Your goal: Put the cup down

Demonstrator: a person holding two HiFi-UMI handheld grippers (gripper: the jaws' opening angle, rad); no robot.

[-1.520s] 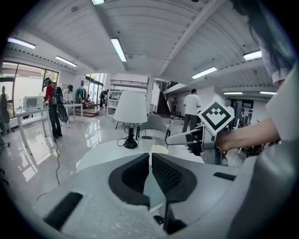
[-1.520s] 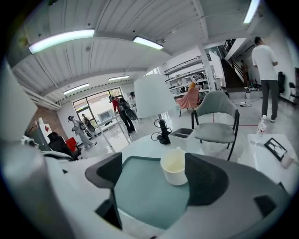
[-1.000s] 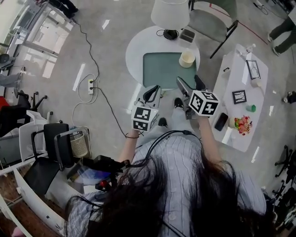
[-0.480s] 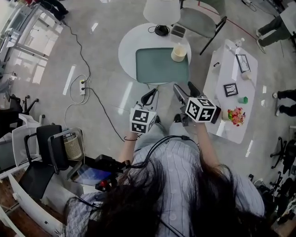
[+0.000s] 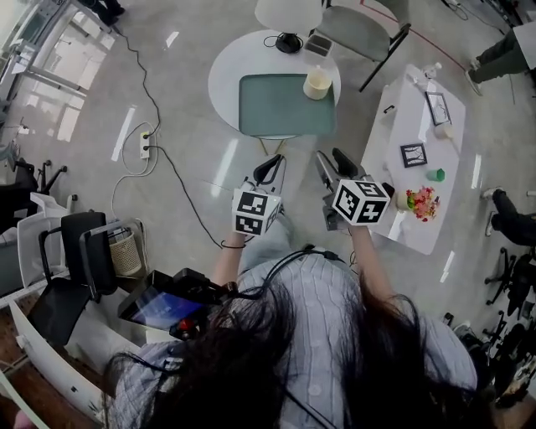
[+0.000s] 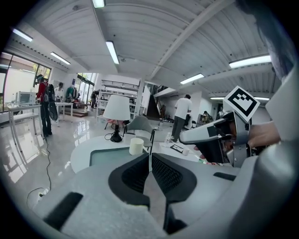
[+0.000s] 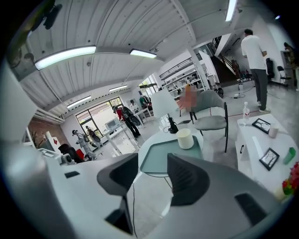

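Observation:
The cream cup (image 5: 316,83) stands upright at the far right corner of the green tray (image 5: 276,109) on the round white table (image 5: 226,71), held by neither gripper. Both grippers hang in front of the person's body, well short of the table. The left gripper (image 5: 269,166) has its jaws together with nothing between them; its own view shows the gripper (image 6: 149,159) below the cup (image 6: 136,146). The right gripper (image 5: 334,159) is closing its jaws, a clear gap still between them and nothing in it; in its own view the gripper (image 7: 152,172) frames the tray (image 7: 161,156) and cup (image 7: 185,138).
A lamp (image 5: 289,12), a black lamp base and a small box share the round table. A grey chair (image 5: 360,25) stands behind it. At the right a long white table (image 5: 394,218) carries picture frames and flowers (image 5: 421,204). A power strip (image 5: 145,143) and cable lie on the floor.
The person and both grippers have drawn back from the round table. The right gripper's jaws have narrowed from wide apart. The cup has stayed on the tray.

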